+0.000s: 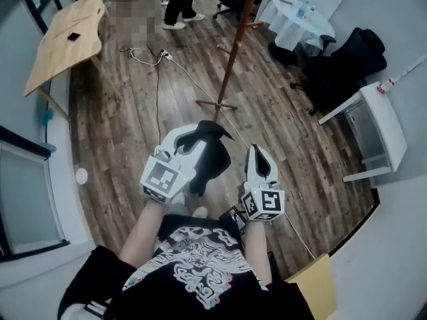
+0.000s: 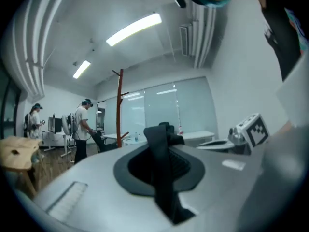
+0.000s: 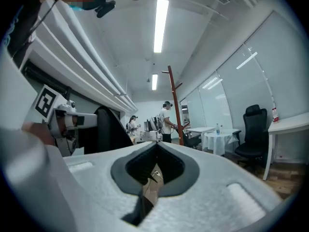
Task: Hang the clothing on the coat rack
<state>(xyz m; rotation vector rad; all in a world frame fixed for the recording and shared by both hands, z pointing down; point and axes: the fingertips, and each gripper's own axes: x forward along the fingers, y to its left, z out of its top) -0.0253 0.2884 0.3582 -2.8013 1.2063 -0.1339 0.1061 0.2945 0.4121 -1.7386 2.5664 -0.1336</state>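
Left gripper [image 1: 197,136] is pinched tight on the black clothing [image 1: 212,164], which dangles just left of the right gripper [image 1: 257,152], whose jaws are closed on nothing. Coat rack [image 1: 233,52] stands straight ahead, white cable [image 1: 200,89] running past its base. Wooden table [image 1: 67,39] far left, black chair [image 1: 347,59] and white desk [image 1: 383,122] right, open floor [image 1: 127,132] between.
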